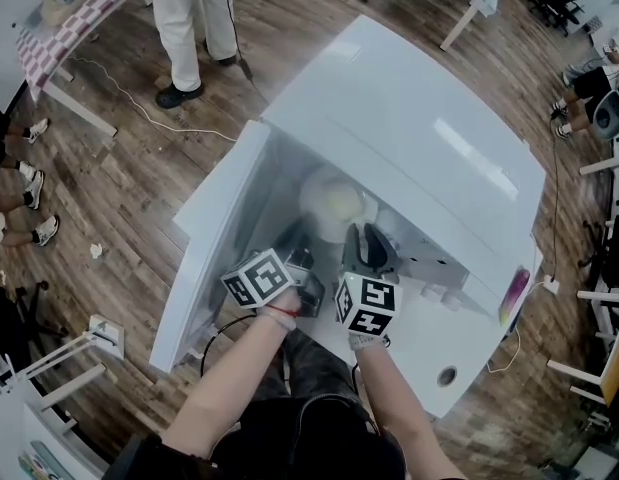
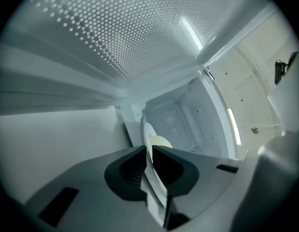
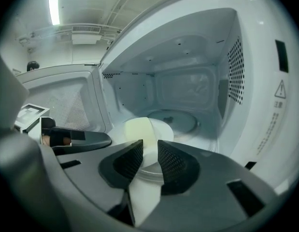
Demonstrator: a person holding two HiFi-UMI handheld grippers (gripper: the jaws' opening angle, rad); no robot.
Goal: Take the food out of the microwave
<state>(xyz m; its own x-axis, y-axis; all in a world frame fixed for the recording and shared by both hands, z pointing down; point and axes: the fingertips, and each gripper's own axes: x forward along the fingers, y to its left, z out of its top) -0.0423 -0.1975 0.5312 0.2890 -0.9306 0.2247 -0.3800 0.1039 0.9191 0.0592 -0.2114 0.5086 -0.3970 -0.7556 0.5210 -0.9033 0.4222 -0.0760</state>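
Well, the left claw (image 2: 148,150) pinched the rim of the round white plate (image 3: 163,129) of yellow food (image 3: 138,129), likely stiff and breakable. The right claw (image 3: 150,146) stood open, maybe empty.

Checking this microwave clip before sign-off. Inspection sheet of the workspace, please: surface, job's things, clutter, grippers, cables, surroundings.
Surface: white table, microwave on it, door swung open.
Job's things: white plate with pale yellow food at the cavity's front.
Clutter: small white scrap on the wooden floor.
Grippers: left gripper rolled sideways, shut on the plate's rim; right gripper open, rim showing in its gap.
Cables: white cable across the floor; black cable under the left arm.
Surroundings: standing person, table with checked cloth.
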